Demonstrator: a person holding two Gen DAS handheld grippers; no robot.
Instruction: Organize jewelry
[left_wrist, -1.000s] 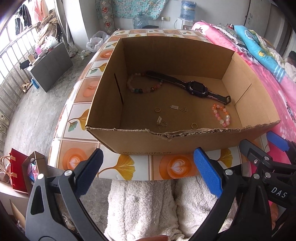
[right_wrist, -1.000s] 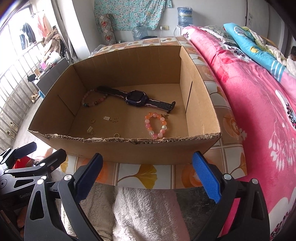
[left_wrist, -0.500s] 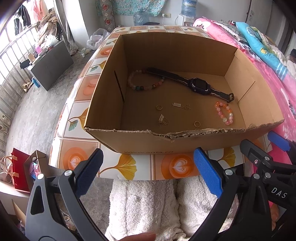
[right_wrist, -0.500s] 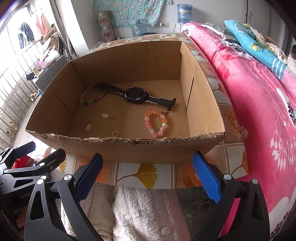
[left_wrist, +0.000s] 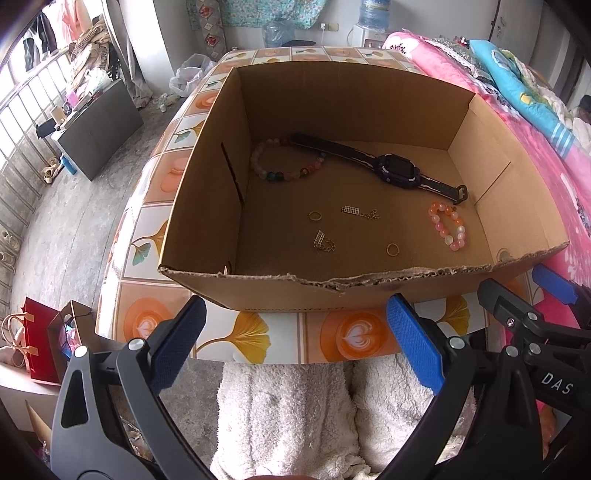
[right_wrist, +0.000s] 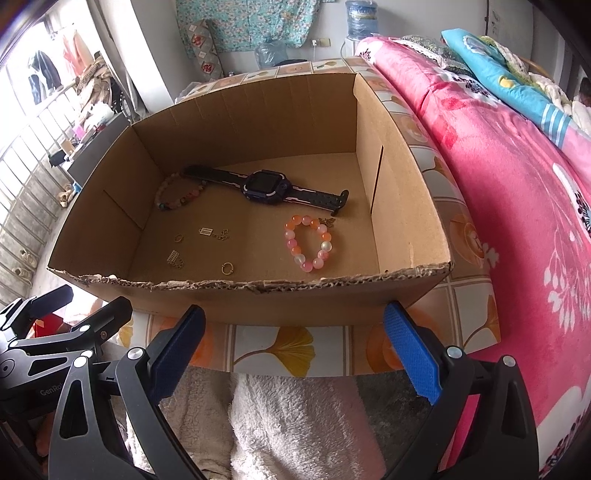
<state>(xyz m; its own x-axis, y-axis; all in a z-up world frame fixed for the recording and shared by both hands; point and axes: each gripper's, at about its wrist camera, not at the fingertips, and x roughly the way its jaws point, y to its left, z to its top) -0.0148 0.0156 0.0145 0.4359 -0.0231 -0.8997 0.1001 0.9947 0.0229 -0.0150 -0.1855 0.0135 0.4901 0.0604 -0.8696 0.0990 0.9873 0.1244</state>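
Note:
An open cardboard box (left_wrist: 207, 184) (right_wrist: 402, 199) sits on a patterned table. Inside lie a dark watch (left_wrist: 397, 170) (right_wrist: 264, 184), a multicoloured bead bracelet (left_wrist: 282, 173) (right_wrist: 173, 201), a pink-orange bead bracelet (left_wrist: 448, 229) (right_wrist: 308, 242), two gold rings (left_wrist: 315, 216) (left_wrist: 392, 250) (right_wrist: 227, 268) and two small gold chain charms (left_wrist: 323, 242) (left_wrist: 360, 212) (right_wrist: 214, 232). My left gripper (left_wrist: 295, 343) is open and empty, in front of the box's near wall. My right gripper (right_wrist: 293, 347) is open and empty beside it, also short of the box.
The tiled-pattern table (left_wrist: 258, 332) (right_wrist: 295, 343) holds the box. A pink bed cover (right_wrist: 517, 221) runs along the right. White fluffy fabric (left_wrist: 295, 413) lies below the grippers. A red bag (left_wrist: 33, 339) and grey cabinet (left_wrist: 99, 125) stand on the floor at left.
Both grippers have risen and tilted down, so more of the box floor shows. Nothing in the box has moved. Both stay open.

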